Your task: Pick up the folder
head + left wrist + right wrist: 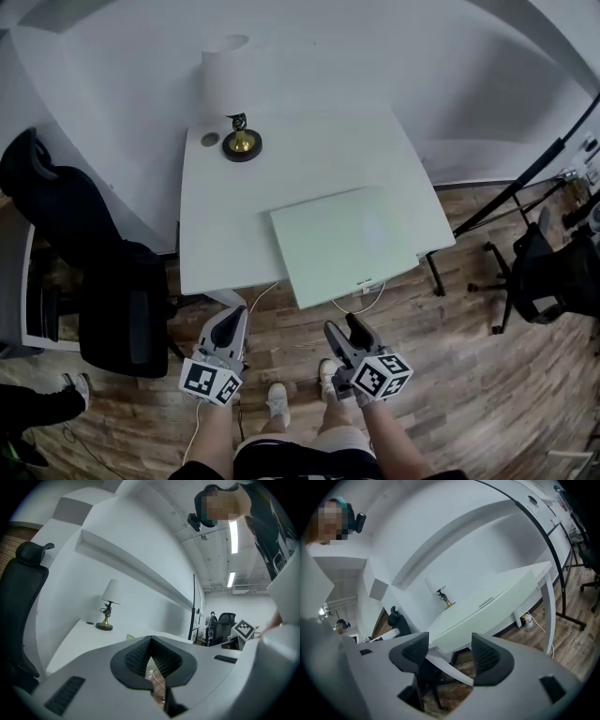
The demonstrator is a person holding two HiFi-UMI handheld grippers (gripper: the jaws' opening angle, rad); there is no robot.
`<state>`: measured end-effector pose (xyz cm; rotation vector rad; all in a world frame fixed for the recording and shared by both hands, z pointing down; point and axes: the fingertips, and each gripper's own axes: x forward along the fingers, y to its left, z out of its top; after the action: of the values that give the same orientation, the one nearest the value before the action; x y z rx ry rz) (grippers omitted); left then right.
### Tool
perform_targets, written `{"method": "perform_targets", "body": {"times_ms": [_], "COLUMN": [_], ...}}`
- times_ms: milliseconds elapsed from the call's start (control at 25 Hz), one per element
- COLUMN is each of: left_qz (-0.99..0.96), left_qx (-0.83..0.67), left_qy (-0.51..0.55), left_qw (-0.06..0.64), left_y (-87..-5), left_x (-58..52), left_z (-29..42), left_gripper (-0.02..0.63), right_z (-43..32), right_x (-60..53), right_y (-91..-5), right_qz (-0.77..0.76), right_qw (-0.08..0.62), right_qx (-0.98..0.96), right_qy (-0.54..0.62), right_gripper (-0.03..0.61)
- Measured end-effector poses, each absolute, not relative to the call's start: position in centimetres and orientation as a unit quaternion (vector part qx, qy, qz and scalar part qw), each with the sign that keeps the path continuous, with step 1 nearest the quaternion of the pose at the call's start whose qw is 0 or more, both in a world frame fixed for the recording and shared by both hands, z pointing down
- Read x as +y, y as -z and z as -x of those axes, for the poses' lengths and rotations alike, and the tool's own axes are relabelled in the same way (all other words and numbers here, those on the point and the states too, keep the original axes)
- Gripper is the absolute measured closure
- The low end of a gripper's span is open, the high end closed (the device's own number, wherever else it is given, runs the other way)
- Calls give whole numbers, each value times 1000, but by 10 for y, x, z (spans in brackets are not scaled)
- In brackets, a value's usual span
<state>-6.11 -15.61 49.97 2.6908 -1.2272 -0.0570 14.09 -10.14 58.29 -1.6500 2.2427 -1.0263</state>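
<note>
Our left gripper (234, 319), low and left of centre in the head view, is clenched on nothing, while our right gripper (343, 327) beside it has its jaws spread and empty. Just above them, mid-frame, the pale green folder (342, 239) lies flat on the white desk (281, 178), overhanging its near edge and touched by neither gripper.

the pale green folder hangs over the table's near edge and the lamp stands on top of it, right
The lamp isn't on the folder. It stands apart from it, near the far left corner of the table, as the head view shows. The folder does hang over the near edge.
</note>
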Motion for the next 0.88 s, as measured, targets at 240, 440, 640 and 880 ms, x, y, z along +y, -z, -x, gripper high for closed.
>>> {"method": "perform_targets", "body": {"times_ms": [240,440,640,880], "left_qz": [-895,-892,-888,-882], "left_qx": [-435,-439,-447,-458], "left_qy": [9,-8,-20,-13], "left_qw": [101,105,107,115], "left_y": [-512,-527,-537,-541], "left_x": [-169,-171,-172,-178], "left_z": [50,45,44,46], "left_gripper": [601,601,601,601], "right_z": [-148,-144,-141,-141], "right_x": [-125,-141,-149,-162], "right_y": [-602,-609,-614,-617], "right_qz": [527,502,486,459], "right_qw": [106,154,185,240], "right_qx": [743,728,712,691], "right_qy": [399,442,472,504], "right_gripper": [287,255,235,226]}}
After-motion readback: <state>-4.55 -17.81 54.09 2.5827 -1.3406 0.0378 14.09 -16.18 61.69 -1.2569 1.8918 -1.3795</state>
